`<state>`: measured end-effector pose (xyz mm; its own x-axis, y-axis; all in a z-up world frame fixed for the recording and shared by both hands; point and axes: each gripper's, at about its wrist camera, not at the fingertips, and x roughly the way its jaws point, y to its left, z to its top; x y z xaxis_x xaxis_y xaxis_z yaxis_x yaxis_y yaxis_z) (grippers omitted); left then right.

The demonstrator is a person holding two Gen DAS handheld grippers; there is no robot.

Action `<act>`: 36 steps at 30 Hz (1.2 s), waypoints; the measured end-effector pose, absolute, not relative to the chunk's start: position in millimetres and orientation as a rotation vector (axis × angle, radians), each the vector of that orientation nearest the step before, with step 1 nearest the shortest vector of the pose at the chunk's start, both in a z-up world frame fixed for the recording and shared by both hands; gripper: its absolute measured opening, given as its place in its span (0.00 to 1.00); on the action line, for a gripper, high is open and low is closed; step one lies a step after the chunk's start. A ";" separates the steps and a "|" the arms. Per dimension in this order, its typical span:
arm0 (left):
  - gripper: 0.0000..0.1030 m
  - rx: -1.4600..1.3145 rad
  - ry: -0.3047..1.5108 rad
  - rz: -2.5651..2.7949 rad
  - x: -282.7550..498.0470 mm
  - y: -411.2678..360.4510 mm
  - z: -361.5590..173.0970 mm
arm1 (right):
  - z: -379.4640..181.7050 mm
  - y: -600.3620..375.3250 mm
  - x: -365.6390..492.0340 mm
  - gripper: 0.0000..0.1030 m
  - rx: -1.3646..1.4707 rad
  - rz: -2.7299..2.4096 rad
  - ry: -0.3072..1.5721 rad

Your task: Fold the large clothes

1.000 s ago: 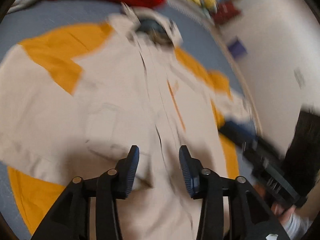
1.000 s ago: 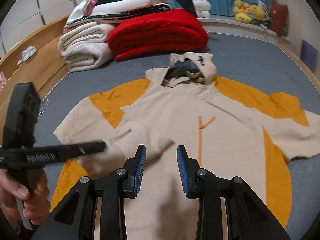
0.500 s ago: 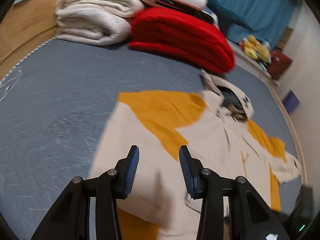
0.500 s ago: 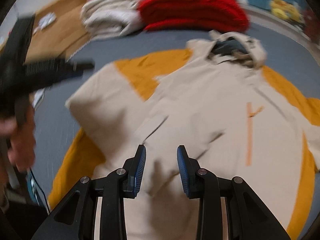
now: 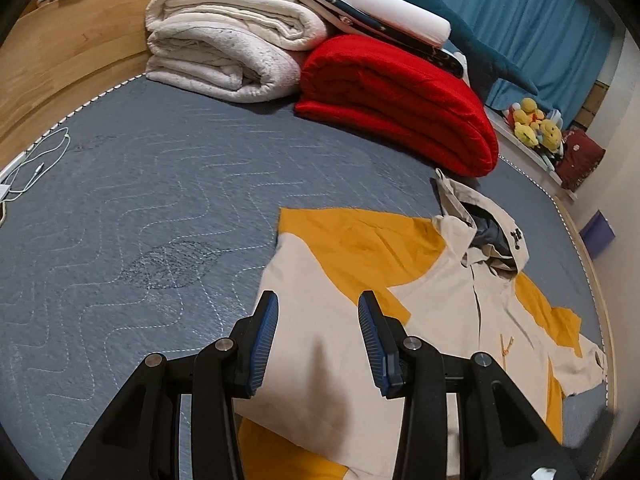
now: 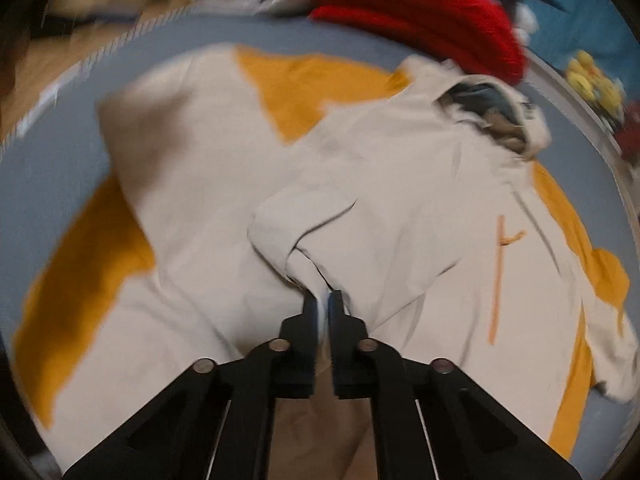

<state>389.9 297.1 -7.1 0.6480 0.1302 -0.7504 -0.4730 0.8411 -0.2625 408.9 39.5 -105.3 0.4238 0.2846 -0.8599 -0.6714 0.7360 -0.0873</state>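
Note:
A large beige and orange hooded jacket (image 5: 452, 312) lies spread front-up on the grey quilted bed; it fills the right wrist view (image 6: 224, 184). My left gripper (image 5: 318, 312) is open and empty, hovering above the jacket's left sleeve edge. My right gripper (image 6: 323, 300) is shut on a pinched fold of the jacket's beige front fabric, which bunches up at the fingertips. The hood (image 5: 492, 236) lies at the far end near the red blanket.
A folded red blanket (image 5: 396, 96) and a stack of white blankets (image 5: 224, 48) lie at the bed's head. A white cable (image 5: 36, 160) lies at the left edge beside a wooden frame (image 5: 68, 48). Plush toys (image 5: 536, 128) sit by the blue curtain.
My right gripper has closed on the jacket's front fabric and pulled it into a fold. My left gripper has swung left towards the sleeve and stays open.

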 end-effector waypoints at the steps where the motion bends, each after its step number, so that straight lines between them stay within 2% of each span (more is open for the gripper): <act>1: 0.37 -0.476 0.799 0.358 389.9 299.4 -7.9 | -94.2 31.0 414.3 0.02 -0.402 0.615 0.932; 4: 0.37 -0.499 0.806 0.359 390.2 303.2 -11.1 | -55.7 -14.1 434.6 0.02 -0.152 0.547 0.837; 7: 0.37 -0.515 0.827 0.349 392.8 303.1 -17.2 | -41.9 -63.2 456.4 0.02 0.064 0.406 0.806; 12: 0.37 -0.544 0.881 0.307 400.4 295.2 -30.8 | -62.4 -140.6 486.2 0.02 0.342 0.143 0.883; 14: 0.37 -0.557 0.917 0.292 404.4 292.3 -38.6 | -77.2 -167.6 492.4 0.06 0.450 0.064 0.929; 17: 0.37 -0.589 0.957 0.277 406.8 290.8 -49.2 | -100.1 -189.0 499.8 0.27 0.583 0.040 1.020; 18: 0.37 -0.599 0.960 0.279 406.6 291.1 -50.7 | -104.7 -193.8 501.1 0.40 0.619 0.037 1.037; 19: 0.37 -0.603 0.960 0.283 406.2 291.2 -50.9 | -111.2 -200.3 502.8 0.47 0.658 0.035 1.055; 29: 0.37 -0.584 0.967 0.278 408.4 286.7 -50.9 | -161.3 -218.8 505.0 0.48 0.886 -0.014 1.257; 36: 0.37 -0.546 1.014 0.314 410.2 287.1 -57.9 | -170.6 -216.7 495.7 0.48 0.834 -0.069 1.322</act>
<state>410.2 287.1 -57.9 0.5008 -0.0011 -0.8655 -0.4897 0.8242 -0.2844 495.7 -216.7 -170.6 0.2887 0.4033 -0.8683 0.4920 0.7155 0.4959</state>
